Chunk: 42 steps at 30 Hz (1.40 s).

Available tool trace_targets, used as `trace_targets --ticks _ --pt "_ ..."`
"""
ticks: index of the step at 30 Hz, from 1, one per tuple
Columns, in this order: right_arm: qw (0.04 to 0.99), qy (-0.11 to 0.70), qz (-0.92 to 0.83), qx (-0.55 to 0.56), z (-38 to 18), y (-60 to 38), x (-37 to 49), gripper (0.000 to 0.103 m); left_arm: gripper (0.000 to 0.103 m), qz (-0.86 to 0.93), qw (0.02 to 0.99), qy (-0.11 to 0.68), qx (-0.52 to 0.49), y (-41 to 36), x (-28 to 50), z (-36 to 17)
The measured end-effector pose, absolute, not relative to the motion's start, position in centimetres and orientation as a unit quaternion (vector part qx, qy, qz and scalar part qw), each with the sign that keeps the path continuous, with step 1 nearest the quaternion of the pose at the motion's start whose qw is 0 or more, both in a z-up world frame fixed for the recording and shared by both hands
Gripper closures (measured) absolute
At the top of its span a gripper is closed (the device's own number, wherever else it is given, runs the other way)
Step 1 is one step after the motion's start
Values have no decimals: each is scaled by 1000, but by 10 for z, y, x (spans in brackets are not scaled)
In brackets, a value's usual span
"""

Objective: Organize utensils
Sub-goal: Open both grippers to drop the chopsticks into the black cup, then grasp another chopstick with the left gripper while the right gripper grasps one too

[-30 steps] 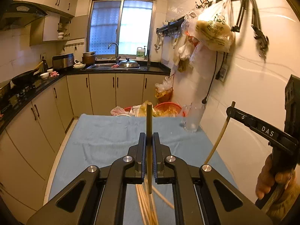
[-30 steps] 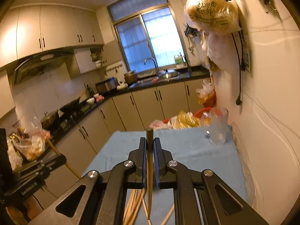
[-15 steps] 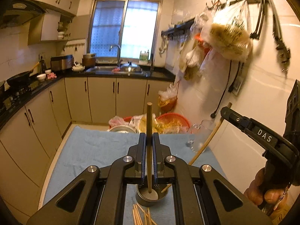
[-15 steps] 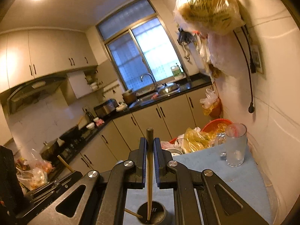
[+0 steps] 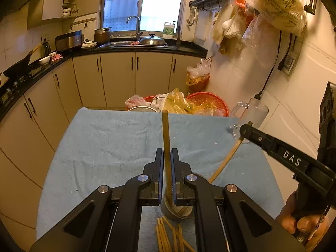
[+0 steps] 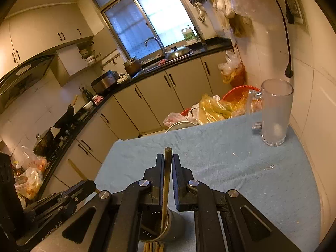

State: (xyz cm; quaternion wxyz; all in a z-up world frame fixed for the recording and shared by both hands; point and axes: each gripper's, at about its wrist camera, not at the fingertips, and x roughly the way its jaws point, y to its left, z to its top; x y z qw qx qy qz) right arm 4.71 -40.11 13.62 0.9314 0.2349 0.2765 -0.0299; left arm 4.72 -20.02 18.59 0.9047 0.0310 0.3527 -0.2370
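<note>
Two wooden chopsticks, one pinched in each gripper, both reaching down into a small metal holder (image 5: 177,211) standing on the blue cloth (image 5: 105,147) of the table. From the left wrist: left gripper (image 5: 167,168) pressed together on an upright chopstick (image 5: 166,134), lower end inside the holder's mouth; loose chopsticks (image 5: 168,237) lying in a heap on the cloth just in front of the holder; to the right, the right gripper (image 5: 244,129) held by a hand (image 5: 302,220), clamped on a second chopstick (image 5: 225,161) slanting down toward the holder. Not seen there but plain from the right wrist: perforated inner wall of the holder (image 6: 161,229), right gripper (image 6: 167,163) shut tight on its chopstick (image 6: 167,180), whose lower end dips into the holder; only the tips of the loose chopsticks (image 6: 153,247) showing below the holder; left gripper's body (image 6: 63,197) at the lower left, fingertips out of frame. Farther out, at the far right of the cloth beside the wall, a frosted glass mug (image 6: 275,113), nothing visible in it from either side. Beyond the table's far edge, a red basket (image 5: 208,105) filled with plastic bags (image 5: 176,103).
</note>
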Motion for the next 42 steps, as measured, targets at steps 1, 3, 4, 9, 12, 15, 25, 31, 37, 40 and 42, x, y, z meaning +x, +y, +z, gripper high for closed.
trace_targets --ticks 1,3,4,9,12,15,25,31,37,40,42 --pt "931 276 -31 235 137 -402 48 94 97 -234 906 352 32 -200 47 185" --pt "930 278 -29 240 136 -402 49 94 97 -234 906 351 33 -198 45 184" --pt "928 279 -28 245 135 -402 49 94 96 -235 906 351 33 -197 43 184" --pt "929 275 -27 244 143 -400 44 70 71 -228 912 339 38 -191 30 192" --pt "933 268 -28 240 152 -398 34 63 61 -213 923 316 48 -183 12 200" --pt "937 261 -31 231 164 -395 19 61 57 -205 929 302 57 -174 -5 208" --pt "946 247 -54 202 194 -385 -54 46 43 -186 948 247 79 -141 -78 235" --pt "947 255 -70 180 193 -381 -99 40 39 -186 952 227 90 -124 -120 240" --pt "944 274 -84 165 177 -378 -136 34 33 -187 954 216 85 -109 -147 239" --pt "939 289 -88 164 162 -379 -146 33 33 -187 953 223 84 -101 -155 231" --pt "934 301 -92 168 149 -382 -151 33 33 -185 952 229 83 -99 -157 225"
